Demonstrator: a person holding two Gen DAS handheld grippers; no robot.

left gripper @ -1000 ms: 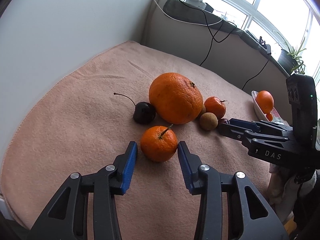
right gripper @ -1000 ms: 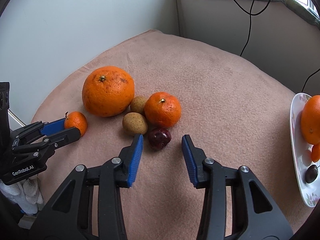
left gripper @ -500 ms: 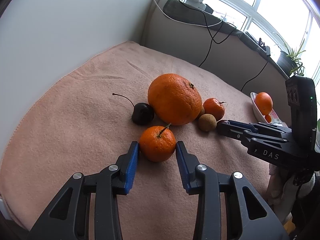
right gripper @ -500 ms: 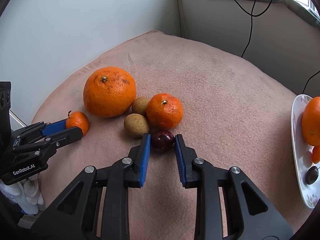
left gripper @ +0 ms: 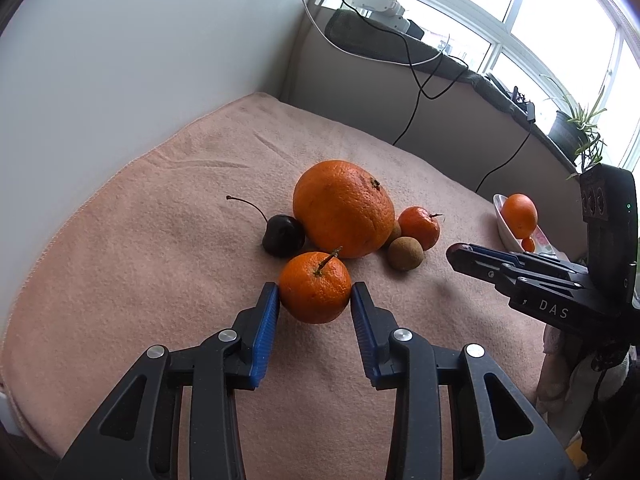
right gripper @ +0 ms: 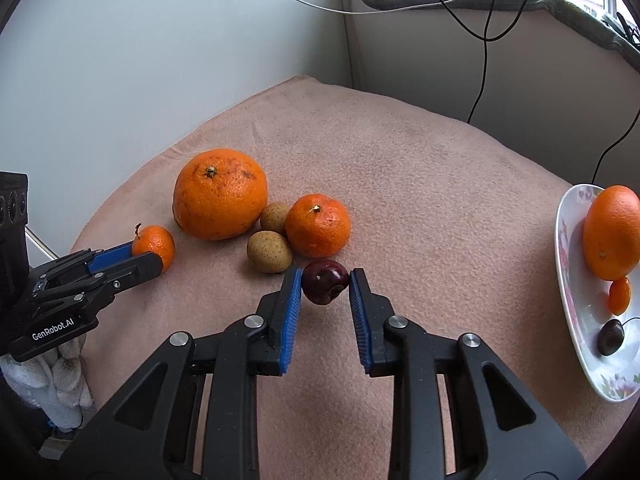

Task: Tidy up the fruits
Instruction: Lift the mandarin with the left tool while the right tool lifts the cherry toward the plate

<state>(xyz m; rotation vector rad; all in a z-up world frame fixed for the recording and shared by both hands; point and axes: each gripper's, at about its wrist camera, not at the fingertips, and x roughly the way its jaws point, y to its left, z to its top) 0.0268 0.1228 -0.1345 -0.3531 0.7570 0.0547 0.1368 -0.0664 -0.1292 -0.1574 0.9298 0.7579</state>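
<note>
Clamping down now: the right hand-held gripper has its pads pinched on a dark cherry at frame centre, and the left hand-held gripper is squeezed on a small mandarin. The risk is that the smooth round cherry squirts out before reaching the plate at right. The count on the tabletop: one big orange, two mandarins, two brown fruits, two cherries.

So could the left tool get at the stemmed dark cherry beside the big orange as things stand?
Probably not right away: the left tool is shut on the small mandarin, which sits between it and the stemmed cherry. Nothing else blocks that cherry; the cloth to its left is open.
</note>
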